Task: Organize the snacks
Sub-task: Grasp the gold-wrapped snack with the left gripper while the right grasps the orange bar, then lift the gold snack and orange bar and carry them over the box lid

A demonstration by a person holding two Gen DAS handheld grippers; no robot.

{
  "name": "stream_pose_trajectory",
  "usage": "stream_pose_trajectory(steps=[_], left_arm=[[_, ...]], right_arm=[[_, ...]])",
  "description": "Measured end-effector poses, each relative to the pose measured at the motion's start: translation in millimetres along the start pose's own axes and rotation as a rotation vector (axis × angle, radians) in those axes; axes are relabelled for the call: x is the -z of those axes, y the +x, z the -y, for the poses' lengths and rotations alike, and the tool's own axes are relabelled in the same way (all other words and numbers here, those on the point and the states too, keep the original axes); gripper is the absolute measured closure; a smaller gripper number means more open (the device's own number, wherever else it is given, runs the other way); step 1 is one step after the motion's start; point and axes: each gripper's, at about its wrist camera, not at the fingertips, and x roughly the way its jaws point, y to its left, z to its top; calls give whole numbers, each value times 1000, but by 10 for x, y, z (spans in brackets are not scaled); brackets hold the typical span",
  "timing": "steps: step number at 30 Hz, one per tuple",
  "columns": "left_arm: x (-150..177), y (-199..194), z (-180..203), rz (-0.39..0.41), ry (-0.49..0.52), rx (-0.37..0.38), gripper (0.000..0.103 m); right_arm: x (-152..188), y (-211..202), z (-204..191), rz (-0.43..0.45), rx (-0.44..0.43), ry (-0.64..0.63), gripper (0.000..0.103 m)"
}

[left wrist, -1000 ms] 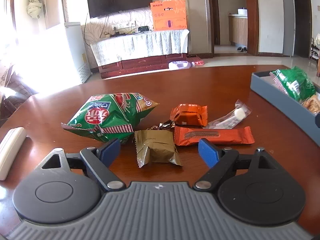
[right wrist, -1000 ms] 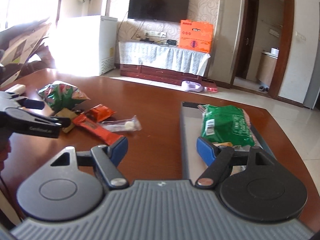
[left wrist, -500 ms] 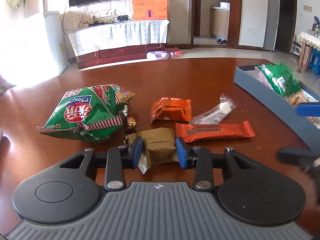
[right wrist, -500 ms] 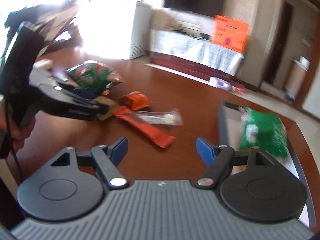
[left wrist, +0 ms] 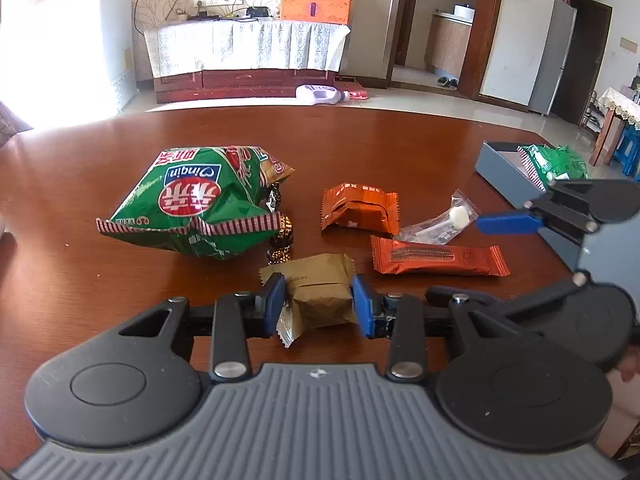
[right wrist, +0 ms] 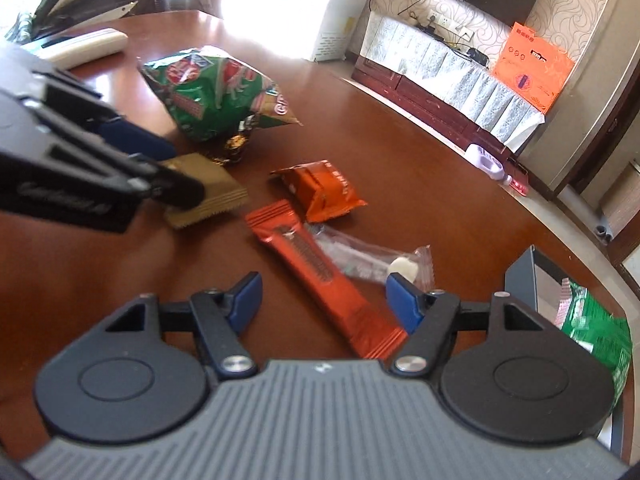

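Since the earlier frames the left gripper (left wrist: 319, 303) has narrowed from wide open onto the gold packet (left wrist: 316, 294), and the right gripper (right wrist: 322, 303) has swung away from the grey tray (left wrist: 505, 176) toward the loose snacks. Left gripper: blue pads pressed against both sides of the gold packet, which lies on the wooden table (left wrist: 400, 152). Right gripper: jaws wide, holding nothing, set over the near end of the long orange bar (right wrist: 320, 276). Beside that bar lie a clear sachet (right wrist: 368, 260) and a squat orange packet (right wrist: 320, 190). A green chip bag (left wrist: 200, 208) sits to the left, with dark foil sweets (left wrist: 282, 236) at its edge. The tray, at the table's right edge, holds a second green bag (left wrist: 554, 162).
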Motion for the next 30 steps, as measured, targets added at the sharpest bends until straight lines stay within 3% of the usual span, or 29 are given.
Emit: stream_pose_trajectory(steps=[5, 8, 10, 11, 17, 20, 21, 24, 27, 30], left_arm=[[-24, -4, -46, -7, -20, 6, 60], [-23, -3, -67, -9, -28, 3, 60], [-22, -11, -75, -10, -30, 1, 60], [-17, -15, -77, -10, -30, -2, 60], [8, 6, -71, -28, -20, -5, 53], [11, 10, -43, -29, 3, -12, 51], [19, 21, -41, -28, 3, -12, 50], [32, 46, -64, -27, -5, 2, 50], [38, 42, -96, -24, -15, 23, 57], [49, 30, -89, -22, -18, 47, 60]], right_arm=[[-36, 75, 183, -36, -119, 109, 33], [-1, 29, 138, -33, -111, 140, 37], [12, -25, 61, -25, -109, 139, 59], [21, -55, 4, -23, -111, 133, 79], [33, -132, -160, -21, -68, 148, 75], [-12, -97, -181, -15, -43, 142, 52], [-34, -73, -185, -13, -38, 137, 50], [-88, -25, -160, -16, -82, 160, 55], [-111, -26, -171, -24, -108, 174, 79], [-60, -81, -187, -22, -92, 195, 80]])
